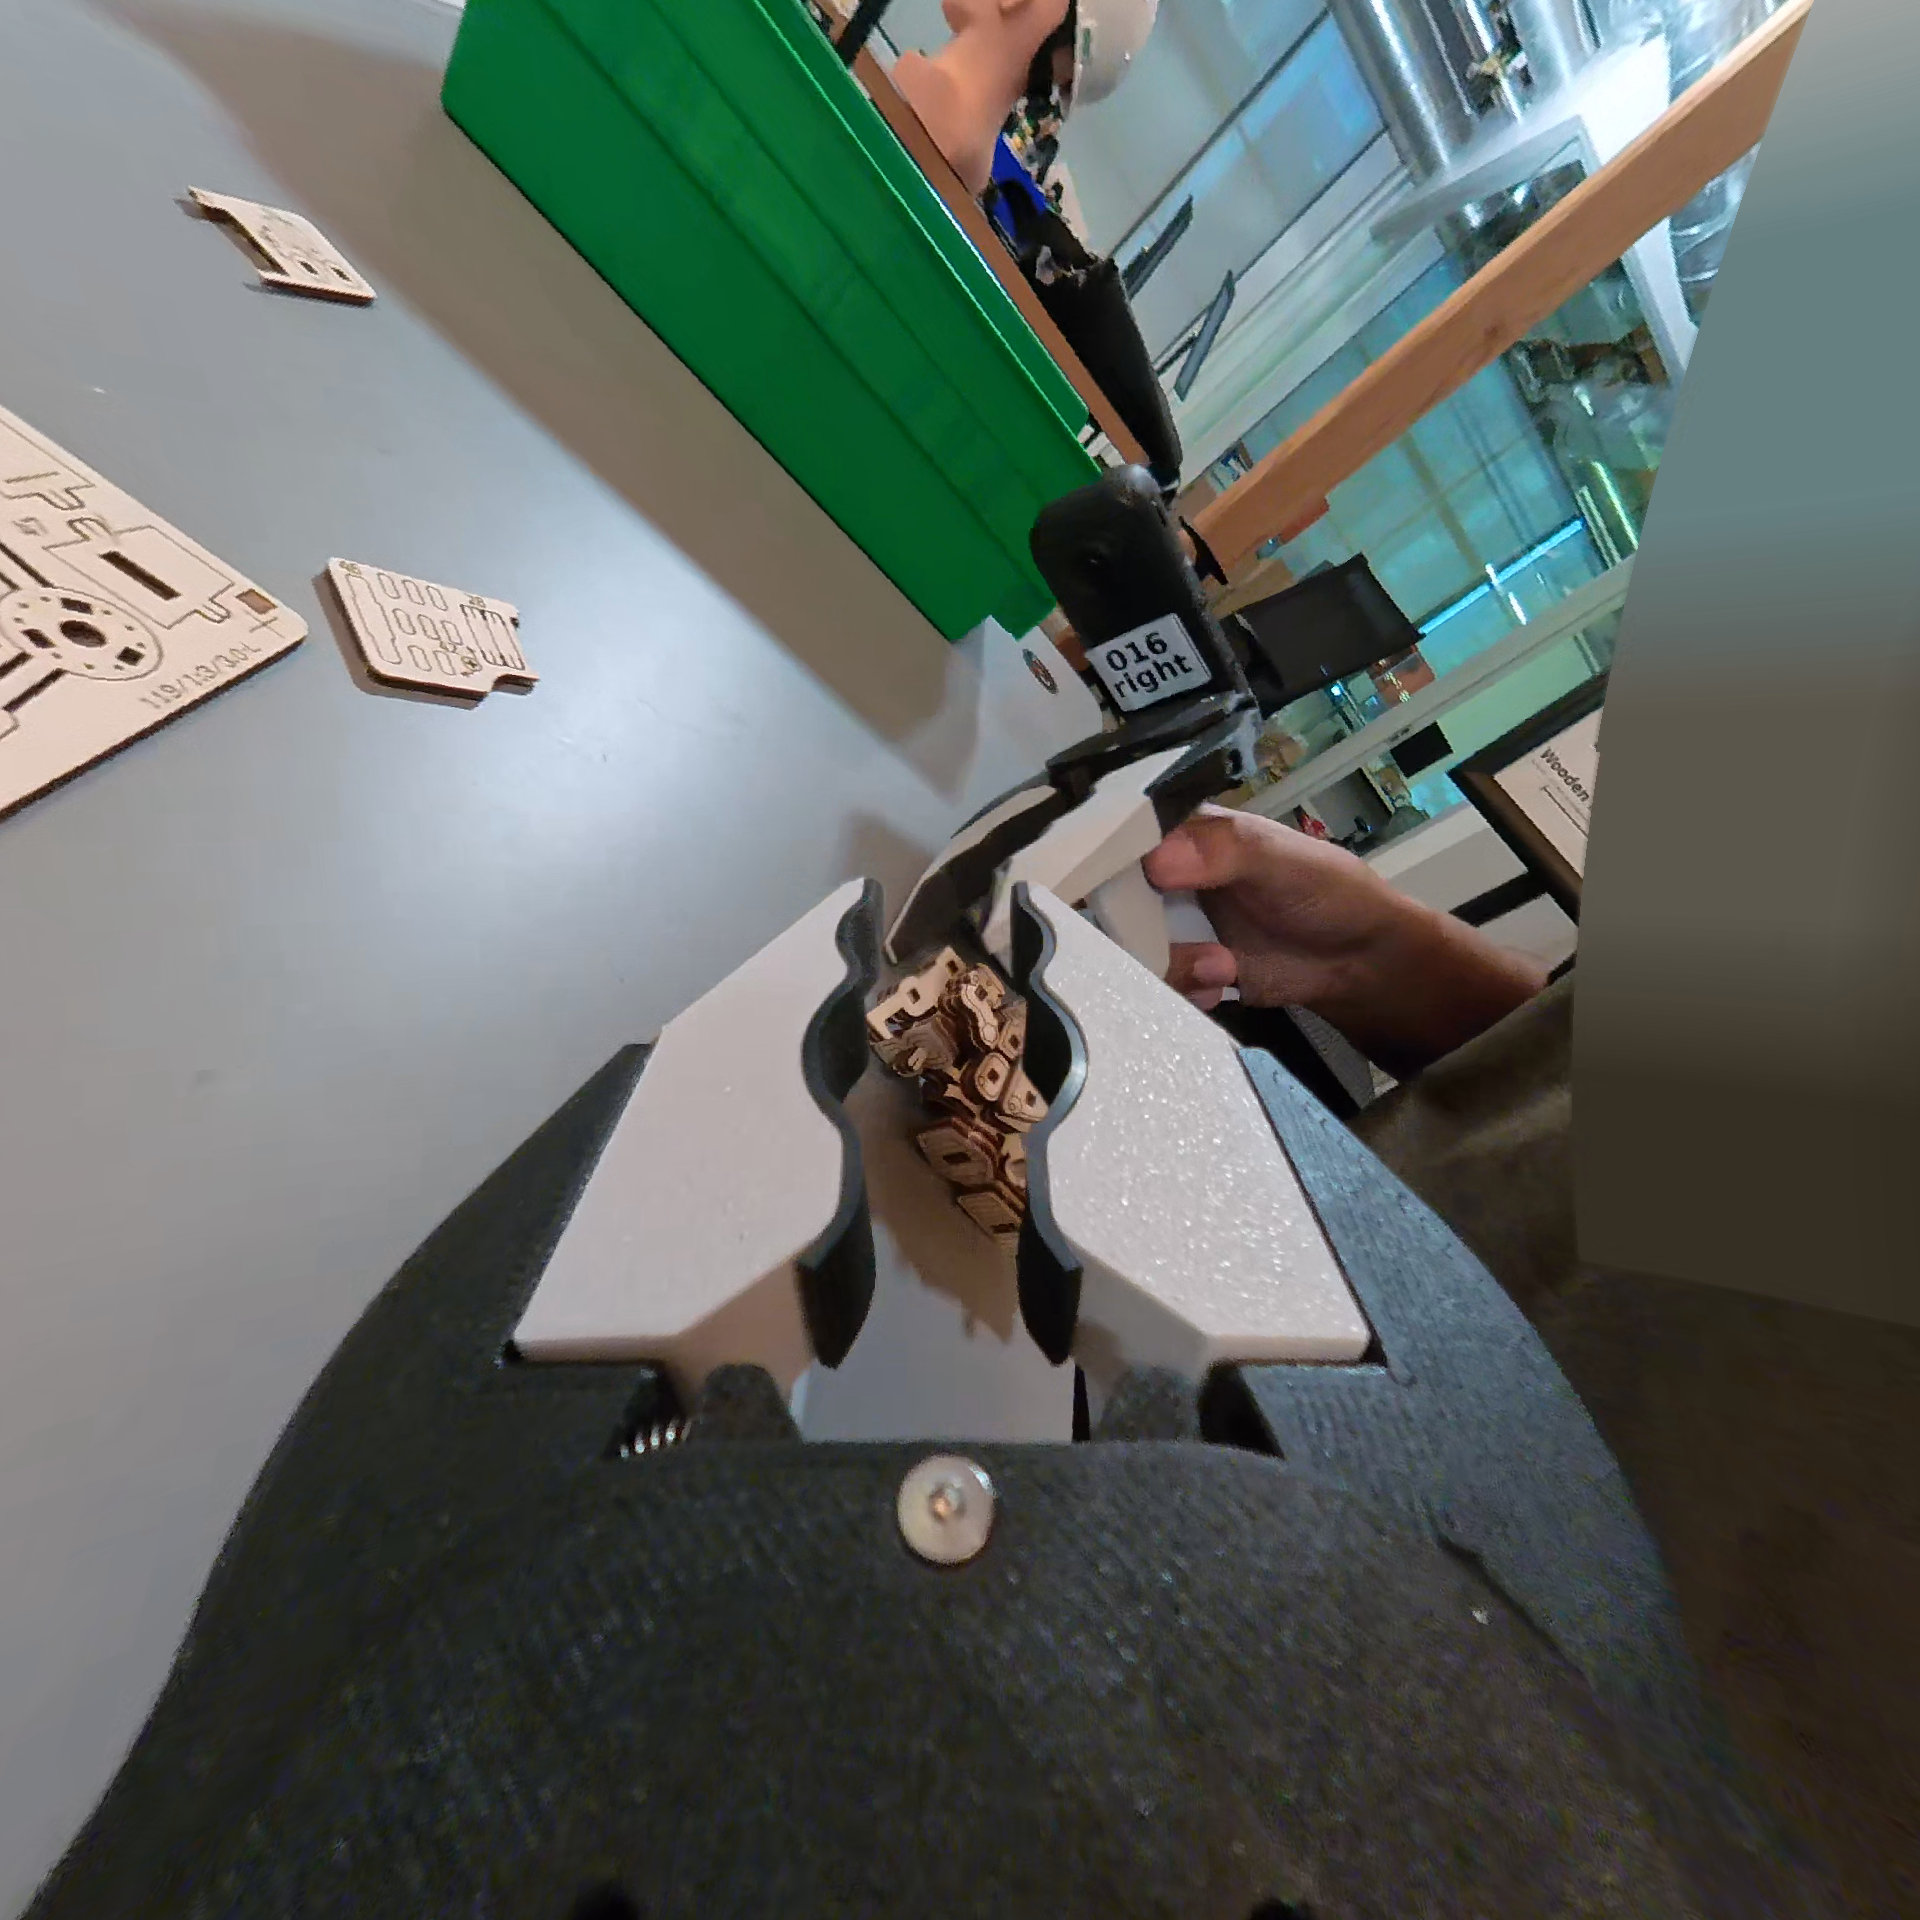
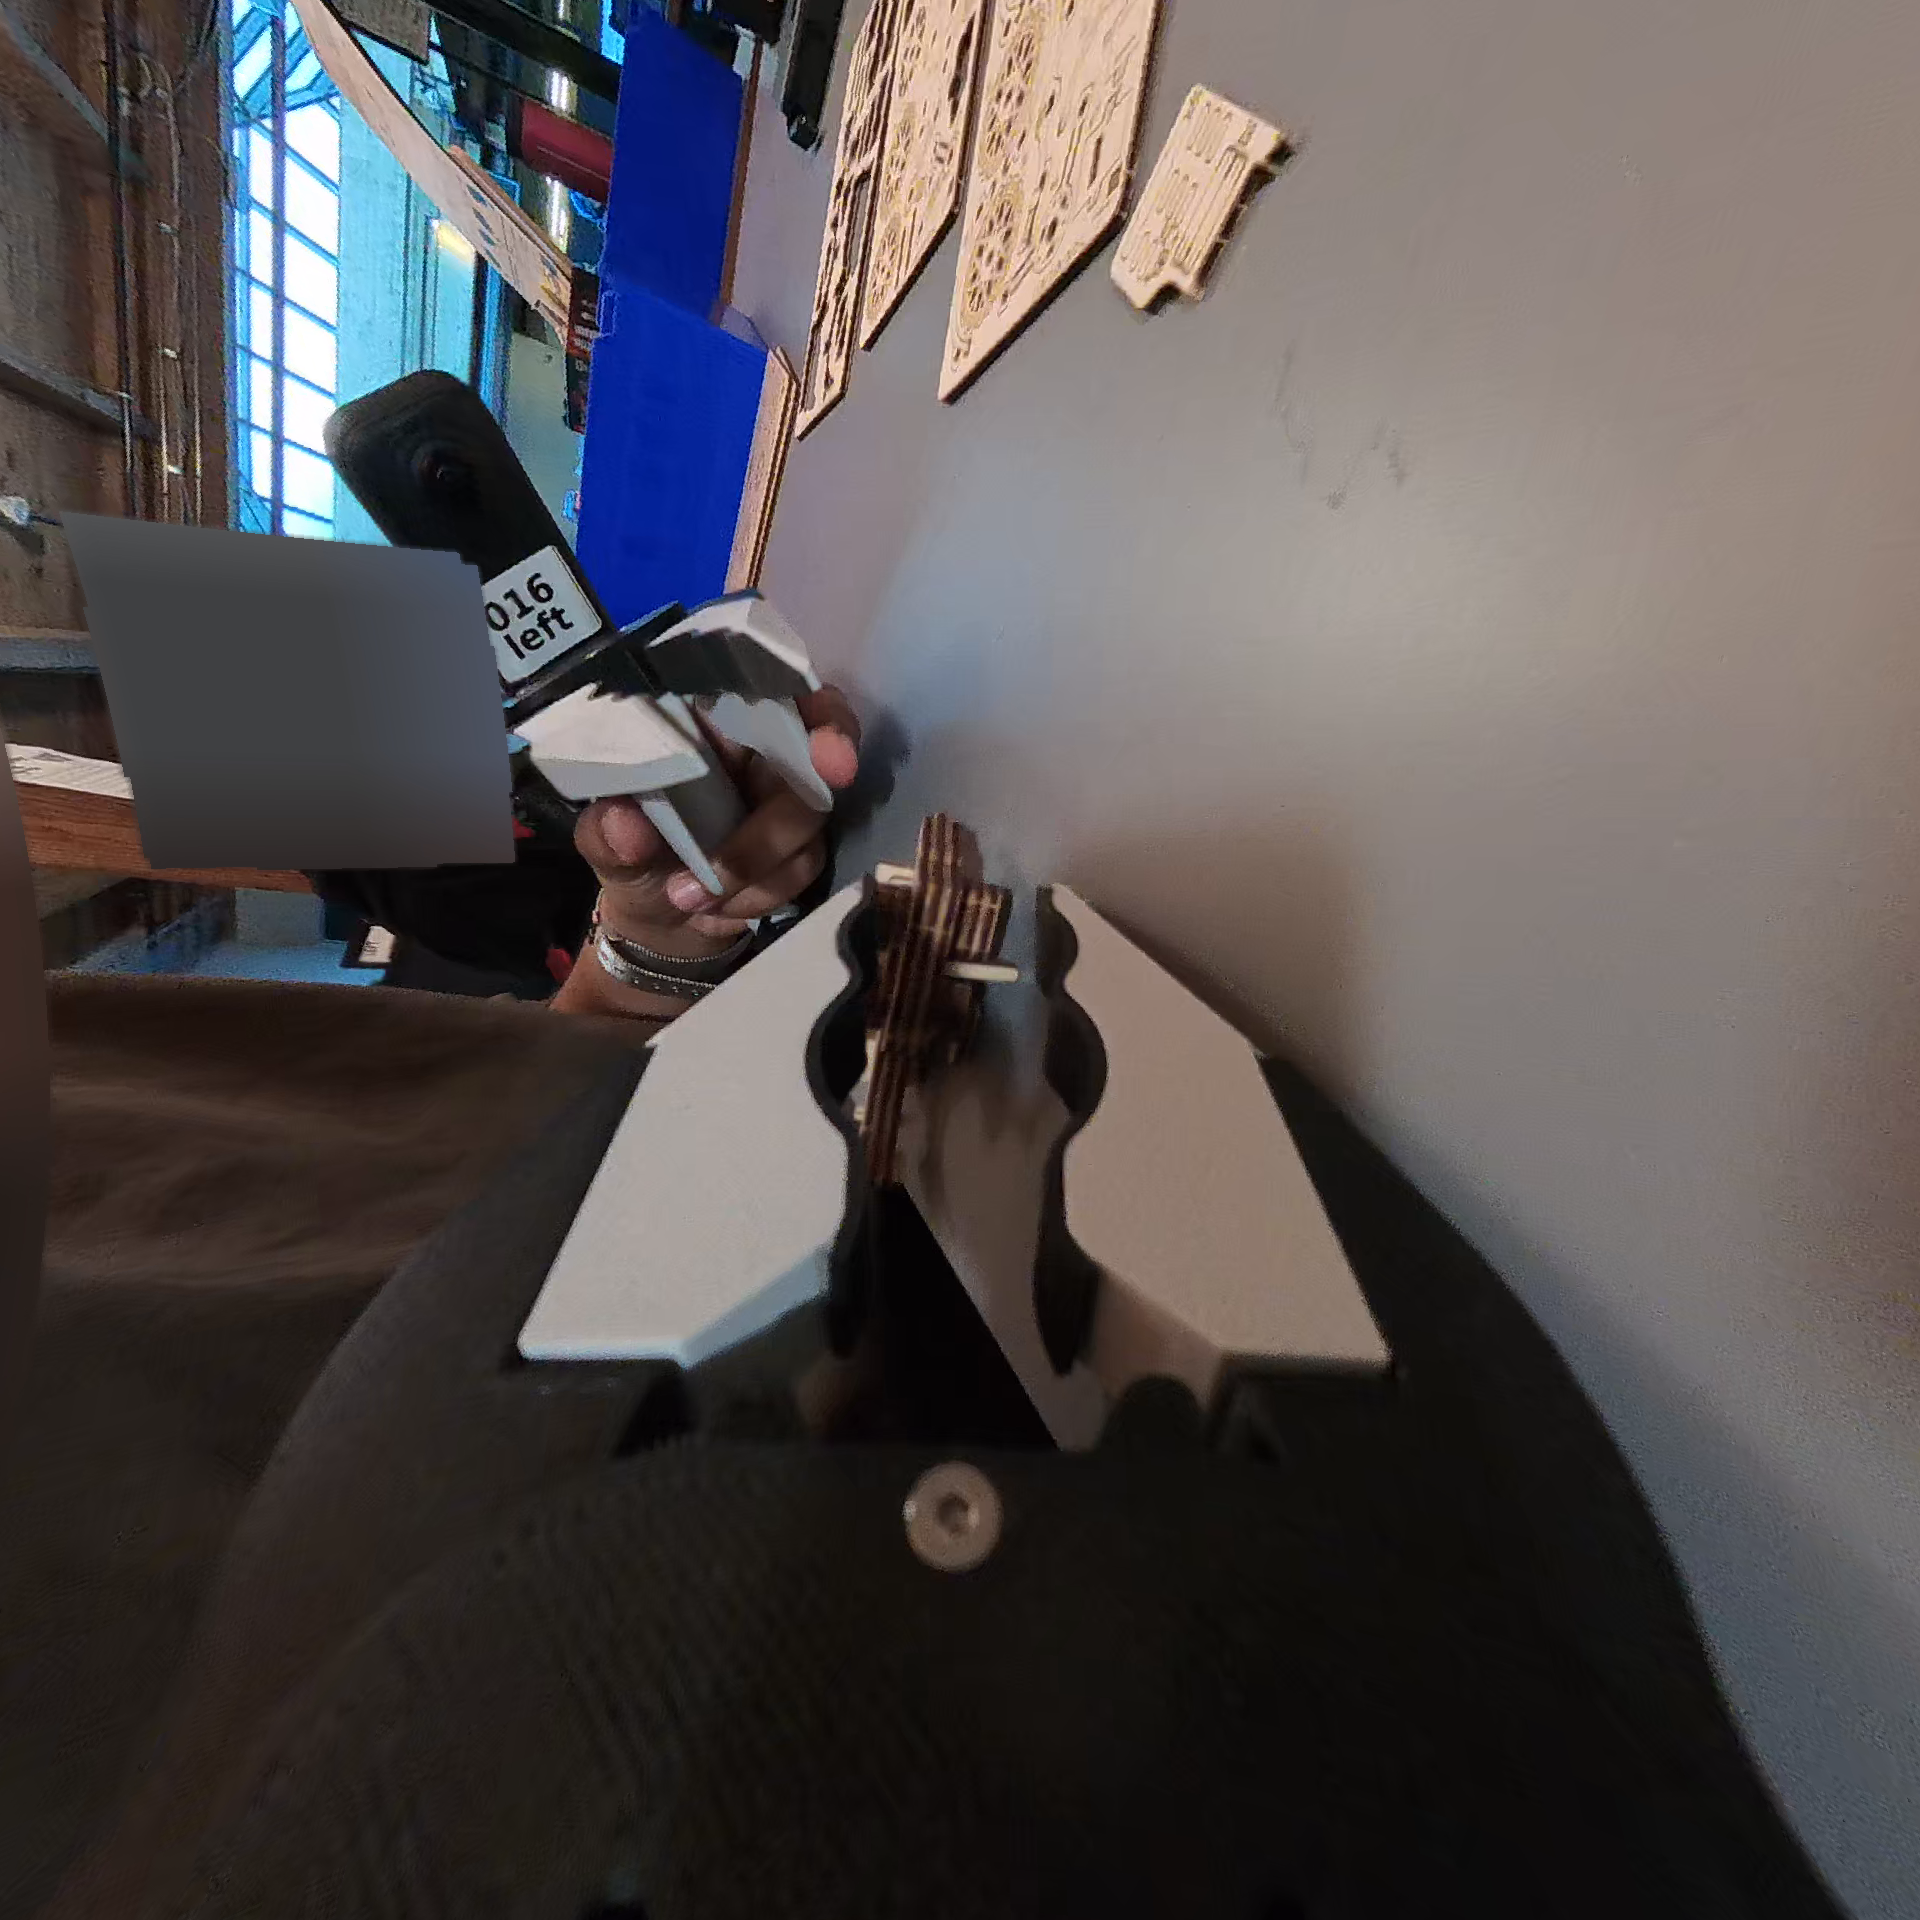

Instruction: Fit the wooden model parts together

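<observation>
Left tongs (image 1: 940,1049): closed on the wooden model (image 1: 961,1081), a stack of small laser-cut pieces; gripping it by its flat sides leaves the top free, probably so another part can go on.
Right tongs (image 2: 951,997): fingers stand apart around the same model (image 2: 930,977); it leans on the left finger, and I cannot tell if it is pinched.
Thin peg (image 2: 982,972): sticks out sideways from the model, likely the joint being worked.
Model's place: held off the tabletop (image 1: 436,935), near its front edge, between both tools.
Spare parts: a small card (image 1: 431,627) and cut sheets (image 2: 1049,156) lie farther back, well apart.
</observation>
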The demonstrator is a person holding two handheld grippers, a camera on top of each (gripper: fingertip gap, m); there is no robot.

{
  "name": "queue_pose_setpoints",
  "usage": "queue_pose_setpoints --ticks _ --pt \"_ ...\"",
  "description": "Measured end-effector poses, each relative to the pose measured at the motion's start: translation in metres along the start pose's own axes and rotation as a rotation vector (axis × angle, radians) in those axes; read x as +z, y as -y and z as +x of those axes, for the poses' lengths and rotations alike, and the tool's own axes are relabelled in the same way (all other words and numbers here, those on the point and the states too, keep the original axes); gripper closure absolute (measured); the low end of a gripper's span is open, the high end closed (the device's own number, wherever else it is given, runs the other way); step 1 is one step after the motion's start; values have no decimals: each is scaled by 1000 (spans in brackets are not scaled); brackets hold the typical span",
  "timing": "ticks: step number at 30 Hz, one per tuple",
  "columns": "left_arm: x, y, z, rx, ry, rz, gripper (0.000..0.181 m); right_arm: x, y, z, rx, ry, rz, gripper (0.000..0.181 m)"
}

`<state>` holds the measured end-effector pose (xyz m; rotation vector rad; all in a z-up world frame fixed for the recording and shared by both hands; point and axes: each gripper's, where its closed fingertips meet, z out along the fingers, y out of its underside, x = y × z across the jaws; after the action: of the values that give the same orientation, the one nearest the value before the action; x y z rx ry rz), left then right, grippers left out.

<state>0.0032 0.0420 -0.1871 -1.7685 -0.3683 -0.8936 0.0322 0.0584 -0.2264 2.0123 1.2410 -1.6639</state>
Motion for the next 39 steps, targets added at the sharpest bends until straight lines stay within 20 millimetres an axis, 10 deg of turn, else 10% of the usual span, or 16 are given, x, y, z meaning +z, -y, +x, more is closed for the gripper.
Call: queue_pose_setpoints --ticks 15,34,39 --pt "-5 5 4 -41 -59 32 161 13 -8 -5 135 21 -78 168" --pt "3 -3 21 -96 -140 13 130 -8 72 -56 -176 361 187 175" --pt "6 -6 20 -70 -96 21 146 -9 74 -71 -206 466 245 175"
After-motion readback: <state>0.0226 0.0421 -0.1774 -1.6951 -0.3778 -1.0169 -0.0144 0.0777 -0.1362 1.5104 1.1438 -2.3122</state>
